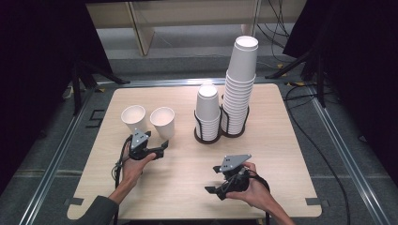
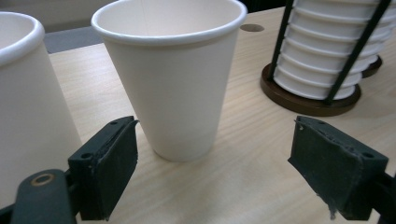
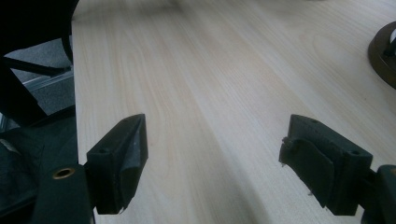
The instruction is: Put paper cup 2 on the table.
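The left tool (image 2: 212, 172), jaws spread wide, points at a loose paper cup (image 2: 170, 74) standing upright on the tabletop (image 1: 263, 154), seemingly lined up to grip its base. The cup is plain white, tapered, rolled at the rim (a second cup (image 1: 133, 117) stands just beside it). The right tool (image 1: 217, 186), also spread and empty, hovers near the tabletop's front edge.

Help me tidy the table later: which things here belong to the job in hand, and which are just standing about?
In the job:
- left gripper, open, facing the right-hand loose paper cup
- left-hand loose paper cup beside it

Standing about:
- short cup stack and tall cup stack in the black wire holder
- right gripper, open over bare table
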Available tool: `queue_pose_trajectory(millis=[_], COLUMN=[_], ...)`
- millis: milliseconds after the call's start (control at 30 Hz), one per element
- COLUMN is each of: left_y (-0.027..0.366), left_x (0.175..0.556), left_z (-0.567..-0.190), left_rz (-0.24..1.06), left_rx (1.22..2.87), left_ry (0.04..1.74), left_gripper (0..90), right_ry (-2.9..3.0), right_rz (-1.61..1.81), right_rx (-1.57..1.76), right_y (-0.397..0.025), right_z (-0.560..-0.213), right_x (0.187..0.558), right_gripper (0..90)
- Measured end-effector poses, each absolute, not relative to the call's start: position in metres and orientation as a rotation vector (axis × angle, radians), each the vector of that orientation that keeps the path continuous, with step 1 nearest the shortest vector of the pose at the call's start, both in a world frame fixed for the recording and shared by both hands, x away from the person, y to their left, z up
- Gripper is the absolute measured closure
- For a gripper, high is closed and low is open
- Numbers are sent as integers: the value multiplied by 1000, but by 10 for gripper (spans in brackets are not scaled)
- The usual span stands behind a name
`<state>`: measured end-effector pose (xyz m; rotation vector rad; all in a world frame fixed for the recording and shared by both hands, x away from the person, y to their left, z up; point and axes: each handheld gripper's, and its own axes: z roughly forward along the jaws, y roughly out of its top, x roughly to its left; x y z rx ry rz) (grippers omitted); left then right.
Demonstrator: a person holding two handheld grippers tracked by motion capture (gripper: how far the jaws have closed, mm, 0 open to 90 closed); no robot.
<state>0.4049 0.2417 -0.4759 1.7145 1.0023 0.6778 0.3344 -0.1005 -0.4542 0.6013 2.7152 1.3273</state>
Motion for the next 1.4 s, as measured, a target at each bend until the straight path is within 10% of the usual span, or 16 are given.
queue_pose_trajectory(millis=[1400], left_y=[219], left_x=[306], left_z=[-469], left_rz=[505], left_rx=[1771], left_ry=[839], left_gripper=[144], right_ry=[2587], right_rz=[1463], right_rx=[788], right_y=[-120], right_z=[-454], right_x=[332], right_gripper=[157])
